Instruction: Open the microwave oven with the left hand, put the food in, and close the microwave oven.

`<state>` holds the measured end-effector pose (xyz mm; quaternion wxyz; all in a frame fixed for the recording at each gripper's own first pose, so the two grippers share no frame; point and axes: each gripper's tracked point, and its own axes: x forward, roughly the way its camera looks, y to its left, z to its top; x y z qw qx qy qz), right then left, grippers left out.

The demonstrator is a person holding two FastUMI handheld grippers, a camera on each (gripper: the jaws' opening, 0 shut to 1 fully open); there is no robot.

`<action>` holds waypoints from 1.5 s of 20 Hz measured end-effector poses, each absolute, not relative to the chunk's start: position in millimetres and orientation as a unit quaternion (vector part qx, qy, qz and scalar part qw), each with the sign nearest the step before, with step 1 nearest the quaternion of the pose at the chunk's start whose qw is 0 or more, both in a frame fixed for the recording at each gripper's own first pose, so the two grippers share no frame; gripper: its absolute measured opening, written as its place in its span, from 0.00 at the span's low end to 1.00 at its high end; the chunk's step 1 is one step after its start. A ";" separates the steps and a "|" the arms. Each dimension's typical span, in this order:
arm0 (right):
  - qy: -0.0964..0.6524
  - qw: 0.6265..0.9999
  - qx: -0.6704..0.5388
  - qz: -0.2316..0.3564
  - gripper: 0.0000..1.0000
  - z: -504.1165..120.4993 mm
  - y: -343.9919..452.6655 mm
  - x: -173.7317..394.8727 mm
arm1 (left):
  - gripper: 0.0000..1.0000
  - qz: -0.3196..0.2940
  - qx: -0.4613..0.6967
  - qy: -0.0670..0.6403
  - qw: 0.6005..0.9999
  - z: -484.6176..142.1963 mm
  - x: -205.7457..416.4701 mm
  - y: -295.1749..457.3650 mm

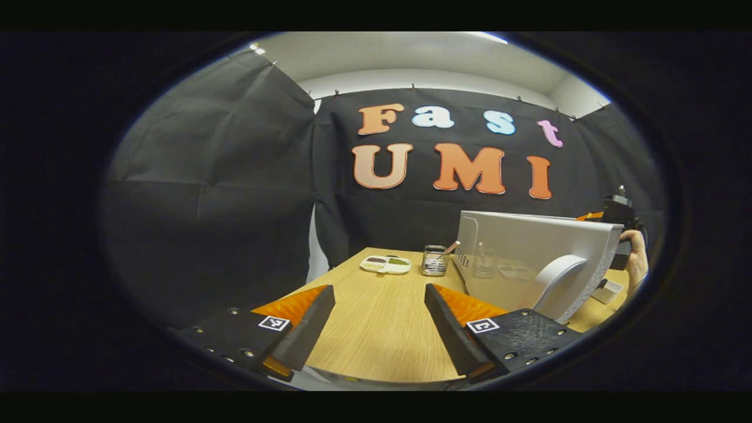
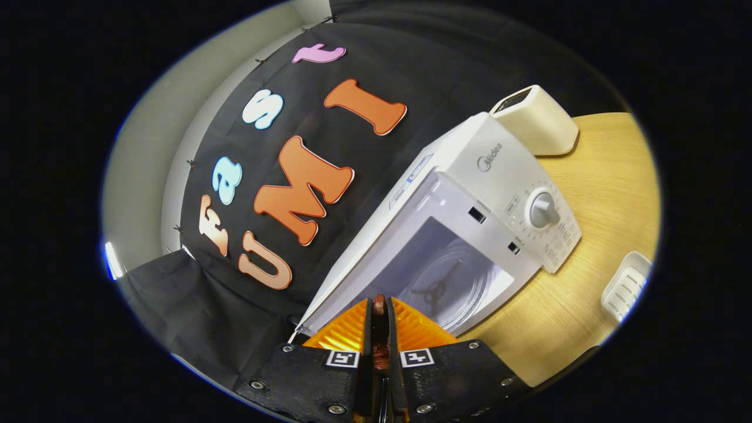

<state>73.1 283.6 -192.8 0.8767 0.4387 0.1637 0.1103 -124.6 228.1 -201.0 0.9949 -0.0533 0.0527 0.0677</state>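
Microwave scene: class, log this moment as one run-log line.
microwave: door open | left gripper: open, empty | right gripper: shut on food, facing cavity

microwave [image 1: 531, 247] on table [image 1: 376, 329], door [image 1: 558, 282] open | tray [image 1: 386, 264], cup [image 1: 435, 260] left of microwave

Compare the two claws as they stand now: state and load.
The left claw stands wide open with bare wooden table between its fingers; the right claw is shut on a thin dark reddish-brown food piece. The left faces the white microwave's open door edge-on; the right looks into the cavity. Both carry square markers.
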 end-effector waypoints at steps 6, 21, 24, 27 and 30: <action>0.137 0.886 0.435 0.079 0.11 -215.0 303.5 114.6 | 0.93 0.072 -0.059 0.052 0.994 -204.7 -119.3 236.2; 0.152 0.945 0.288 0.011 0.31 -269.6 297.7 161.8 | 0.93 0.076 -0.068 0.065 0.993 -215.4 -112.5 238.0; 0.154 0.952 0.264 0.012 0.57 -269.1 289.9 157.8 | 0.94 0.075 -0.068 0.064 0.993 -214.2 -113.6 236.4; 0.142 0.963 0.229 0.001 0.87 -260.2 276.5 153.4 | 0.93 0.074 -0.067 0.062 0.993 -211.7 -115.2 233.9; 0.140 0.971 0.192 0.006 0.94 -251.0 268.1 139.1 | 0.94 0.073 -0.064 0.061 0.993 -209.4 -117.0 231.7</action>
